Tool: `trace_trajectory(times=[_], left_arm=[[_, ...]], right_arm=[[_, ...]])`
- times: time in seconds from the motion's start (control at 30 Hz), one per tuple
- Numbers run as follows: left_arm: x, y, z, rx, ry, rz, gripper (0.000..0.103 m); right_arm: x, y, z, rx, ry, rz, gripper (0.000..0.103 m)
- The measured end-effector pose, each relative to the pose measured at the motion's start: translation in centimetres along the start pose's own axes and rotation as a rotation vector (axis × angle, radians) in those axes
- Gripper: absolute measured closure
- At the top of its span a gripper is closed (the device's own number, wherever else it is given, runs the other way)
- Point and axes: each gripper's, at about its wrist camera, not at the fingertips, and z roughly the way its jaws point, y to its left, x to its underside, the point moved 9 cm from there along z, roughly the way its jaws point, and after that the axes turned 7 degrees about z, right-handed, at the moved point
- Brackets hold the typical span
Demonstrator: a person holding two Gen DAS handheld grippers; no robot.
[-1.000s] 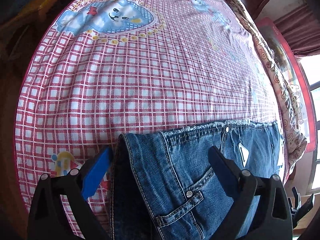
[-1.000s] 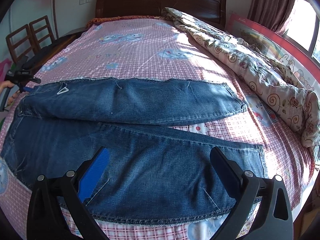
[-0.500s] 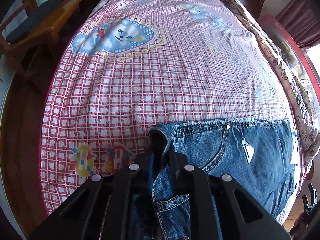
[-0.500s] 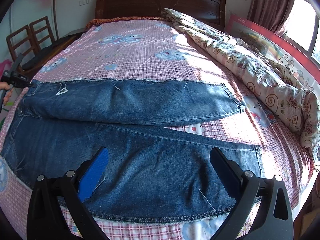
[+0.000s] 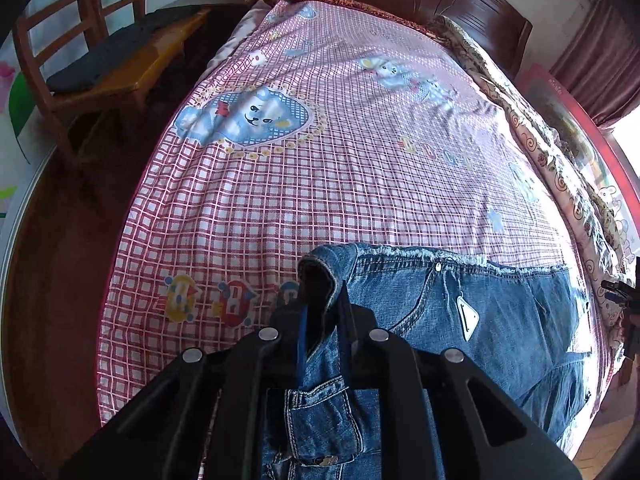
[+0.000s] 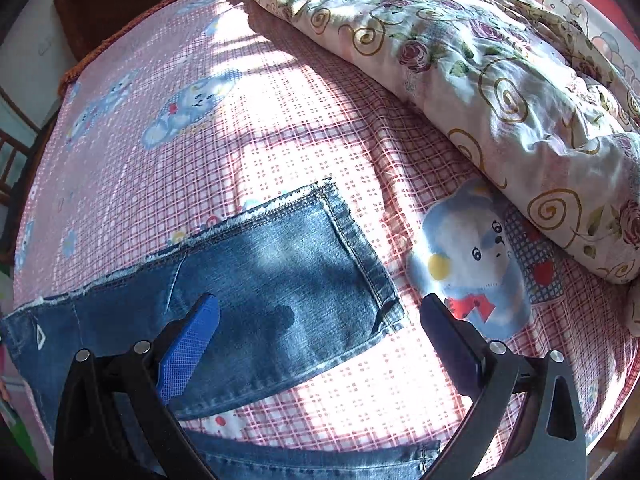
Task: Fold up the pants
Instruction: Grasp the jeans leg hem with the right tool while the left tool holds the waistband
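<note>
On the bed (image 5: 360, 184), over its pink checked sheet, your jeans (image 5: 500, 320) lie spread flat, waistband toward the left edge and legs running toward the flowered quilt (image 6: 500, 72). Your left tool (image 5: 324, 332) is clenched on the waistband corner, both pads pressing a raised fold of denim just above the back pocket. Your right tool (image 6: 320, 320) is released, its jaws standing wide apart, the blue pad over the far leg and the other pad over bare sheet beside a printed bear (image 6: 472, 252). The hem of that far leg (image 6: 360, 248) sits between the two pads in the right wrist view, untouched. The near leg's hem shows at the bottom of that view. Wooden chairs (image 5: 80, 52) stand beside the bed.
</note>
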Motion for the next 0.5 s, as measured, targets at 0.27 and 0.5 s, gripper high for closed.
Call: trace_trajectory(times=[0.27, 0.5], left_arm=[[-0.2, -0.4, 1.0, -0.030, 0.014, -0.022, 0.092], [-0.1, -0.4, 1.2, -0.038, 0.025, -0.028, 0.091]], right_arm=[[-3.5, 1.6, 5.9, 0.022, 0.064, -0.106, 0.037], [-5.3, 1.6, 8.4, 0.014, 0.037, -0.104, 0.037]])
